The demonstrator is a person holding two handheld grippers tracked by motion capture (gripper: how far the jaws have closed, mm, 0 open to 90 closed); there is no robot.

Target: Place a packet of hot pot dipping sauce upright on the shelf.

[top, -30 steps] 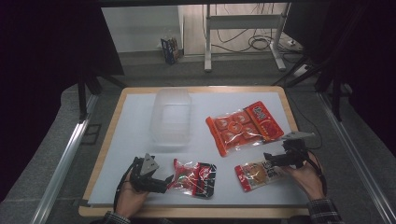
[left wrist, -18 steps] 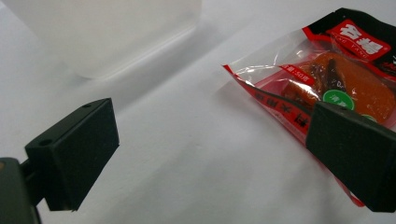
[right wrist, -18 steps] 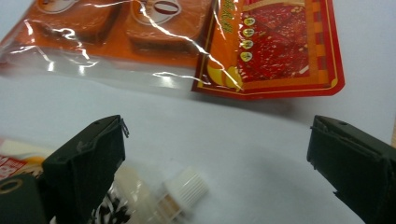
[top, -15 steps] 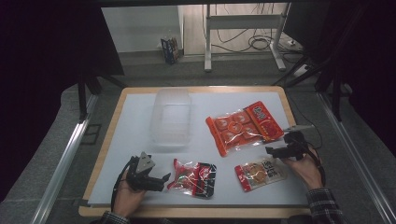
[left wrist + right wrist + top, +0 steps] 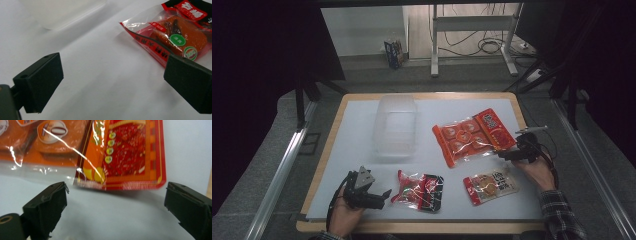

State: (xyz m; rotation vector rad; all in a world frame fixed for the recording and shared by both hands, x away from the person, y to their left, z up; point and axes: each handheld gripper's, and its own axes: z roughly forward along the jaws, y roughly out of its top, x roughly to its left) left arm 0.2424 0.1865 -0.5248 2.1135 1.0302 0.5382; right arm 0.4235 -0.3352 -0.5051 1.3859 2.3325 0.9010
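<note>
A clear plastic box (image 5: 396,125) stands upright on the white mat (image 5: 362,150), back centre. To its right lies a large orange snack pack (image 5: 473,135) (image 5: 120,152). A small red-and-black packet (image 5: 419,191) (image 5: 175,37) lies near the front, and a pale packet (image 5: 490,185) lies to its right. My left gripper (image 5: 384,196) (image 5: 112,82) is open, just left of the red-and-black packet, jaws aimed at it. My right gripper (image 5: 502,152) (image 5: 115,210) is open at the near right corner of the orange pack, nothing between its jaws.
The mat sits on a wooden table (image 5: 332,125) with raised edges. Metal rails (image 5: 277,175) run along both sides. Bare mat stretches along the left and in the far right corner. A desk frame and cables (image 5: 492,47) stand on the floor beyond.
My right gripper has lifted away from the pale packet and moved back toward the orange pack's near corner. My left gripper has shifted slightly toward the red-and-black packet.
</note>
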